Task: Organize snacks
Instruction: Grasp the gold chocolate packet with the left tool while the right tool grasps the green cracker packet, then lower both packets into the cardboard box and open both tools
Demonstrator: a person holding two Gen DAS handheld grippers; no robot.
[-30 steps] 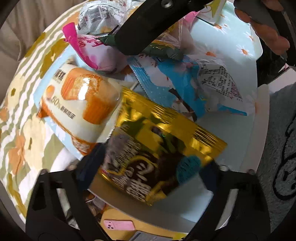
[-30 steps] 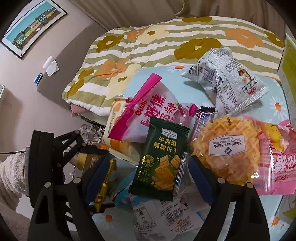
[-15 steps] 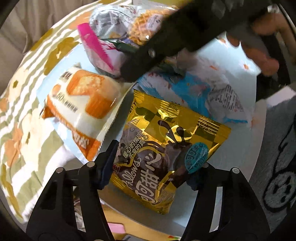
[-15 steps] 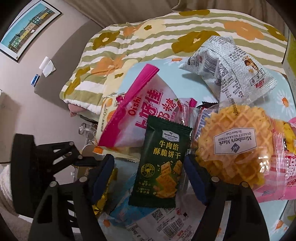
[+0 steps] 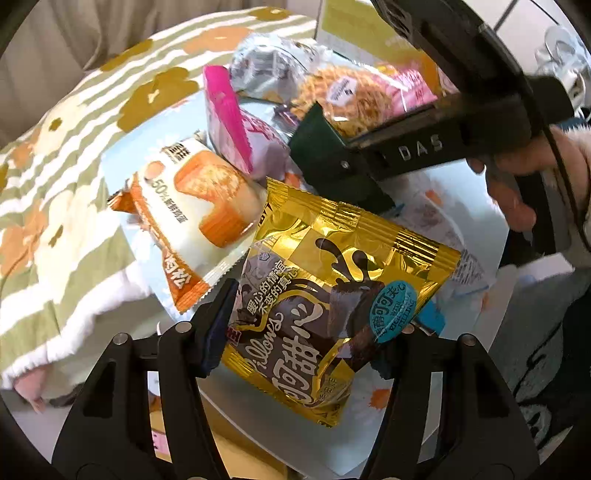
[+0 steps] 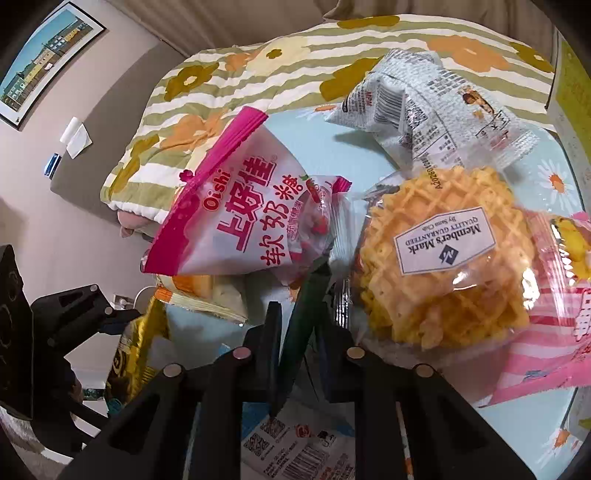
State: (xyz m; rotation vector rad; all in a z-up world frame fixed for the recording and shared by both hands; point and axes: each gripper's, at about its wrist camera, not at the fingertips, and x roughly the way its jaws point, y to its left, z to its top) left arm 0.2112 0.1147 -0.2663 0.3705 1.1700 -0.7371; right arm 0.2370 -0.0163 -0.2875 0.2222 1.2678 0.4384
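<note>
My left gripper [image 5: 303, 332] is shut on a gold and brown chocolate snack bag [image 5: 332, 291] and holds it above the table edge. My right gripper [image 6: 299, 317] is shut on a dark green cracker packet [image 6: 306, 314], seen edge-on between its jaws; the packet also shows in the left wrist view [image 5: 332, 162]. Around it lie a pink and white Oishi candy bag [image 6: 243, 218], a waffle in clear wrap [image 6: 443, 258], a silver packet [image 6: 428, 107] and an orange and white cake packet [image 5: 192, 210].
The snacks lie on a light blue daisy-print tabletop [image 6: 332, 147]. A striped flowered blanket [image 6: 295, 48] lies behind it. A blue and white packet [image 6: 295, 446] lies under my right gripper. A pink striped packet [image 6: 546, 332] sits at the right. A yellow box [image 5: 347, 22] stands behind.
My right gripper has closed on the green cracker packet, which now stands on edge between the jaws. My left gripper has closed on the gold bag and drawn it slightly back.
</note>
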